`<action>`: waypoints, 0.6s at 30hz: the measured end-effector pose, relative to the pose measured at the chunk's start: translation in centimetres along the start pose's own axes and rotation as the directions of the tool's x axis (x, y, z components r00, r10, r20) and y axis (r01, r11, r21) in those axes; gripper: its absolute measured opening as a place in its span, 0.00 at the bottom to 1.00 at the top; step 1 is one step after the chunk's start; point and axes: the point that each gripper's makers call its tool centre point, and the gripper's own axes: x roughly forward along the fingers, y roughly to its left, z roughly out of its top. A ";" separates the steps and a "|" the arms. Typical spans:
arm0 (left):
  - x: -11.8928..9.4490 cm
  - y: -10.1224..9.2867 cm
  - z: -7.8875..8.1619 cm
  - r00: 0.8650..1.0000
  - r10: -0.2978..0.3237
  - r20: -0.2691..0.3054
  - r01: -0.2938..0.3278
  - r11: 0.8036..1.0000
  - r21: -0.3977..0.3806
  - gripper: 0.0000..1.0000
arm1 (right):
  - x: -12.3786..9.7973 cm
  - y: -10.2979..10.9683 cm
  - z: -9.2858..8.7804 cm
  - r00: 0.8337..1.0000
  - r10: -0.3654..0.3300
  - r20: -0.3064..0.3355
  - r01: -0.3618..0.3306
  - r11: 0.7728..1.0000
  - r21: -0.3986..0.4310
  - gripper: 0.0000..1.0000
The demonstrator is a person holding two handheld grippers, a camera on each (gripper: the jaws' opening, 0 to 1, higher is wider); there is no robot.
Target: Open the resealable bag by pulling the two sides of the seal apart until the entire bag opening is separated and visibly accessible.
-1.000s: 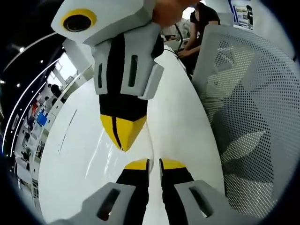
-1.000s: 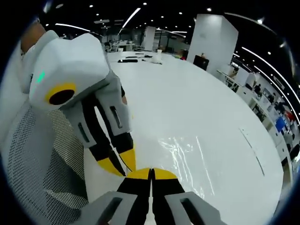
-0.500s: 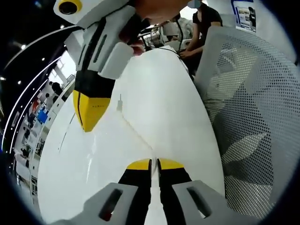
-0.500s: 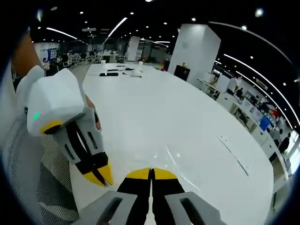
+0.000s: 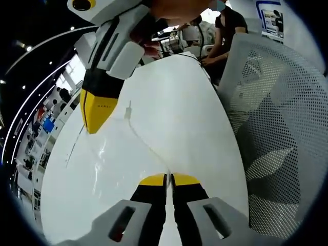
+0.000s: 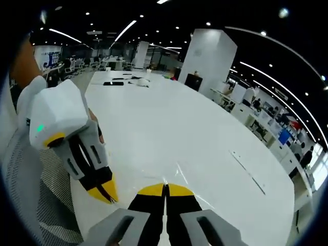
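The counter (image 6: 169, 128) is smooth, glossy white, catching the ceiling lights as soft streaks. The resealable bag (image 5: 134, 137) is thin clear plastic film, shiny and slightly wrinkled, almost lost against the white. The left gripper (image 5: 168, 179) and the right gripper (image 6: 165, 188) look like moulded plastic: matt pale grey housings, black sections, smooth yellow tips with a faint sheen. The chair (image 5: 277, 128) beside the counter has a white perforated mesh back, matt, full of small round holes.
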 end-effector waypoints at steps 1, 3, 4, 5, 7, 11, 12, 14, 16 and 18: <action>0.0 0.1 0.0 1.000 0.002 0.000 -0.002 1.000 -0.003 0.01 | 0.0 0.0 0.0 1.000 -0.001 0.002 0.001 1.000 -0.002 0.00; 0.0 0.1 0.1 1.000 0.004 0.001 -0.004 1.000 -0.007 0.01 | 0.0 -0.1 0.0 1.000 -0.005 0.002 0.005 1.000 -0.001 0.00; 0.0 0.2 0.1 1.000 0.006 0.004 -0.006 1.000 -0.008 0.01 | 0.0 -0.2 0.0 1.000 -0.009 0.005 0.009 1.000 0.000 0.00; 0.0 0.2 0.2 1.000 0.006 0.006 -0.006 1.000 -0.012 0.01 | 0.0 -0.2 0.0 1.000 -0.010 0.007 0.010 1.000 0.009 0.00; 0.0 0.2 0.3 1.000 0.007 0.011 -0.007 1.000 -0.024 0.00 | -0.1 -0.5 0.0 1.000 -0.024 0.011 0.024 1.000 0.016 0.00; 0.0 0.4 0.4 1.000 0.010 0.016 -0.010 0.999 -0.035 0.00 | 0.0 -0.6 -0.1 1.000 -0.025 0.015 0.024 0.999 0.039 0.00; -0.1 0.5 0.4 1.000 0.016 0.015 -0.016 0.999 -0.033 0.01 | 0.1 -0.5 -0.2 1.000 -0.024 0.014 0.023 0.999 0.039 0.00; -0.2 0.8 0.5 0.999 0.031 0.017 -0.030 0.999 -0.039 0.01 | 0.1 -0.4 -0.3 1.000 -0.026 0.014 0.026 1.000 0.016 0.00; -0.2 1.1 0.8 0.999 0.039 0.036 -0.036 0.997 -0.074 0.02 | 0.2 -0.2 -0.6 1.000 -0.016 0.007 0.016 1.000 0.008 0.00; -0.2 1.1 0.8 0.999 0.034 0.040 -0.031 0.995 -0.096 0.03 | 0.3 -0.1 -1.0 1.000 -0.012 0.002 0.012 1.000 -0.006 0.00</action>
